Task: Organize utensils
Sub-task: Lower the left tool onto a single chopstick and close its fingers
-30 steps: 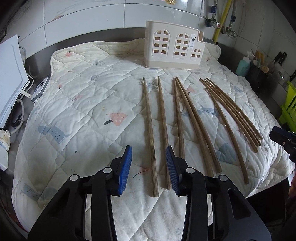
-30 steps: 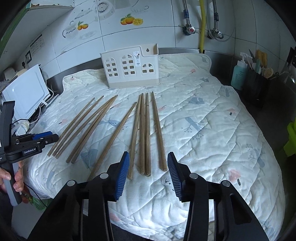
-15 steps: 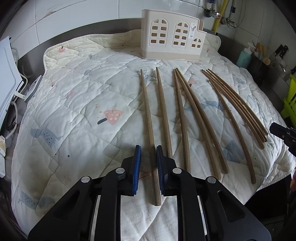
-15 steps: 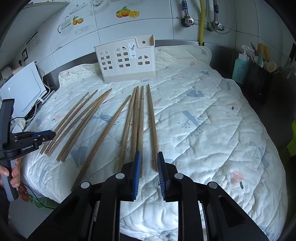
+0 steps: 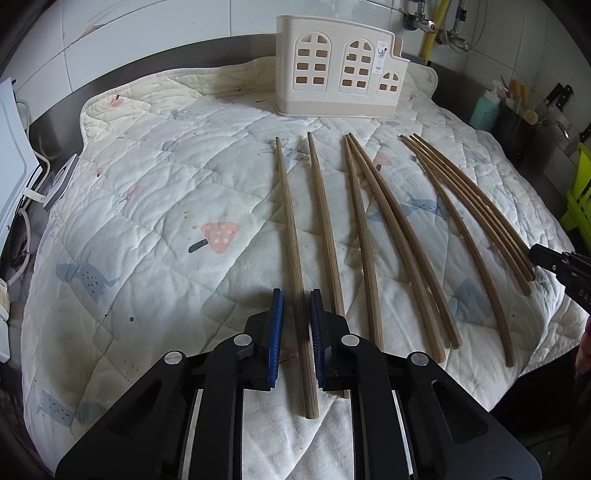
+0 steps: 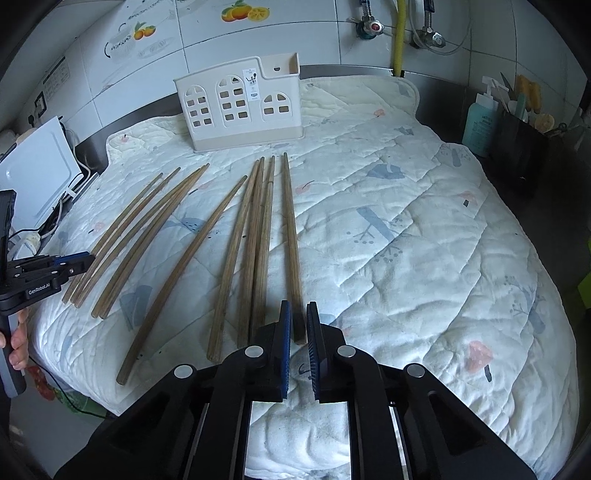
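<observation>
Several long brown chopsticks lie side by side on a white quilted cloth (image 5: 155, 206). A cream utensil holder (image 5: 340, 86) with arched window cut-outs stands upright at the back; it also shows in the right wrist view (image 6: 240, 107). My left gripper (image 5: 296, 314) is nearly shut around the leftmost chopstick (image 5: 290, 236), with its pads on either side of it. My right gripper (image 6: 296, 325) is nearly shut around the near end of the rightmost chopstick (image 6: 290, 229).
A teal bottle (image 6: 480, 123) and a black caddy with tools (image 6: 521, 147) stand at the right. A white appliance (image 6: 33, 170) and cables sit at the left. The tiled wall carries pipes (image 6: 399, 33). The cloth's front edge drops off close to both grippers.
Both grippers have narrowed from wide open to nearly shut, each around one chopstick, and have moved forward and lower toward the cloth.
</observation>
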Tool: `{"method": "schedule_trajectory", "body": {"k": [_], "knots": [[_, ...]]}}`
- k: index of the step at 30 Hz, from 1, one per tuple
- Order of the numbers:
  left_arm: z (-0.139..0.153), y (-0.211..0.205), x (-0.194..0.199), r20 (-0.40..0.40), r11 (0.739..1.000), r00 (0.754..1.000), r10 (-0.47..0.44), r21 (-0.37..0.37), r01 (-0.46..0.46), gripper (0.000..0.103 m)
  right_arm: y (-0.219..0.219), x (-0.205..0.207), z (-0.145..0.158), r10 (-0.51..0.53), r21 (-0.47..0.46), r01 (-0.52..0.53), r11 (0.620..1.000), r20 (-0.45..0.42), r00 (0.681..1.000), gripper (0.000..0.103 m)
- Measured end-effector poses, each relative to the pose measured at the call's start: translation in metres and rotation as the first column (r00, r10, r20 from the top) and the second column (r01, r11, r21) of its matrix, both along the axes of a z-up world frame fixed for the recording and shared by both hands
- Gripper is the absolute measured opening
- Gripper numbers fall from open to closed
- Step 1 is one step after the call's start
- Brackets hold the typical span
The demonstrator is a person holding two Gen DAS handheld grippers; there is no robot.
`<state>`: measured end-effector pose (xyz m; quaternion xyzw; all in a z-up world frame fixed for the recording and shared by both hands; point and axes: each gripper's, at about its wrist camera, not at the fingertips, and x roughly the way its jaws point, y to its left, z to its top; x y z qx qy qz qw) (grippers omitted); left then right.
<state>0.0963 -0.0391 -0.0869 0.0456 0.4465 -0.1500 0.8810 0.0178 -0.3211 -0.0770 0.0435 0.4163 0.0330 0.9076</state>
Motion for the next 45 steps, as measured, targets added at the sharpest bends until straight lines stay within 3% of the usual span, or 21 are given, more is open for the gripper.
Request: {"method": "schedule_trajectory", "body": {"k": [8,13,24,28,33,35,39,43,45], "knots": [[-0.001,0.002,0.002,-0.001,1.0,1.0,-0.017,-0.012,0.017,0.013,0.0,0.007,-0.006,0.001,0.002,-0.001,1.0,-0.005,1.0,0.008],[0.001,0.008,0.005,-0.01,0.999,1.0,-0.008,-0.042,0.007,0.007,0.003,0.003,0.001,0.001,0.001,-0.001,1.0,0.011,1.0,0.007],[0.027,0.02,-0.002,0.056,0.997,0.998,0.003,-0.071,0.001,0.005,0.009,-0.012,0.065,0.014,-0.029,-0.009,1.0,0.174,0.985,0.007],[0.023,0.019,-0.005,0.051,0.998,0.999,-0.01,-0.058,0.013,0.006,0.011,-0.013,0.08,0.024,-0.036,-0.016,0.999,0.21,0.977,0.007],[0.014,0.019,-0.009,0.028,0.999,1.0,-0.005,-0.052,0.007,0.023,0.013,-0.013,0.08,0.026,-0.036,-0.019,0.999,0.204,0.979,0.007],[0.009,0.018,-0.008,0.015,0.999,1.0,-0.021,-0.049,0.021,0.023,0.012,-0.012,0.079,0.025,-0.033,-0.018,0.999,0.201,0.979,0.007],[-0.002,0.016,-0.007,-0.005,0.999,0.999,-0.038,-0.038,0.038,0.021,0.013,-0.012,0.079,0.025,-0.032,-0.019,0.999,0.199,0.98,0.007],[-0.002,0.021,-0.004,-0.006,0.998,1.0,-0.021,-0.053,0.021,0.006,0.013,-0.01,0.077,0.023,-0.03,-0.017,0.999,0.195,0.98,0.007],[0.0,0.022,-0.004,-0.007,0.998,1.0,-0.024,-0.057,0.024,0.005,0.012,-0.01,0.078,0.019,-0.025,-0.014,1.0,0.198,0.98,0.007]]}}
